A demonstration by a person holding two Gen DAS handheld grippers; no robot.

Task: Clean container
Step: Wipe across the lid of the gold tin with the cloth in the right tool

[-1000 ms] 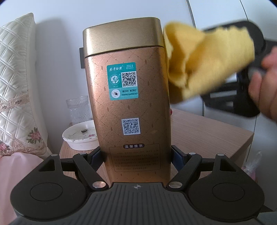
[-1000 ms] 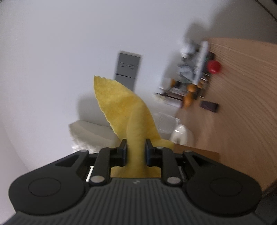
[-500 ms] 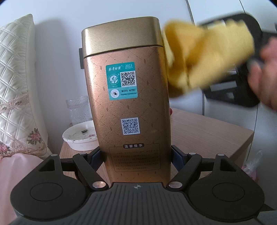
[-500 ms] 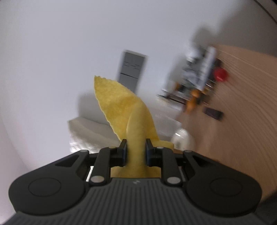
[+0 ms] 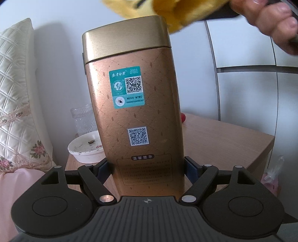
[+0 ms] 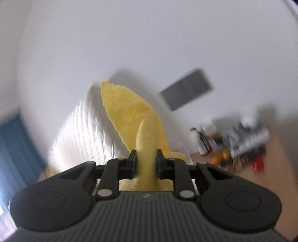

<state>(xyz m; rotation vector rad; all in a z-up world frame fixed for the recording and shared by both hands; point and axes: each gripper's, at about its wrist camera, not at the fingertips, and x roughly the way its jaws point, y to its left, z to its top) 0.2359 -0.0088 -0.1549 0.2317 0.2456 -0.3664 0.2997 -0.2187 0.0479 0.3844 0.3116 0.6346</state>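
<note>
A tall bronze tin container (image 5: 137,115) with a gold lid and QR-code stickers stands upright in the left wrist view. My left gripper (image 5: 148,167) is shut on its lower part and holds it above a wooden table (image 5: 223,137). My right gripper (image 6: 145,163) is shut on a yellow cloth (image 6: 130,115). In the left wrist view the yellow cloth (image 5: 167,9) hangs over the top right of the lid, held from the upper right. The tin does not show in the blurred right wrist view.
A white dish (image 5: 85,149) and a clear glass (image 5: 82,119) sit on the table behind the tin. A quilted pillow (image 5: 14,89) lies to the left. White cabinet doors (image 5: 242,83) stand behind. Cluttered items (image 6: 232,141) sit on wood at the right.
The right gripper has lifted the yellow cloth from the tin's right side up over the lid. The right wrist view has swung and blurred. The tin stays held.
</note>
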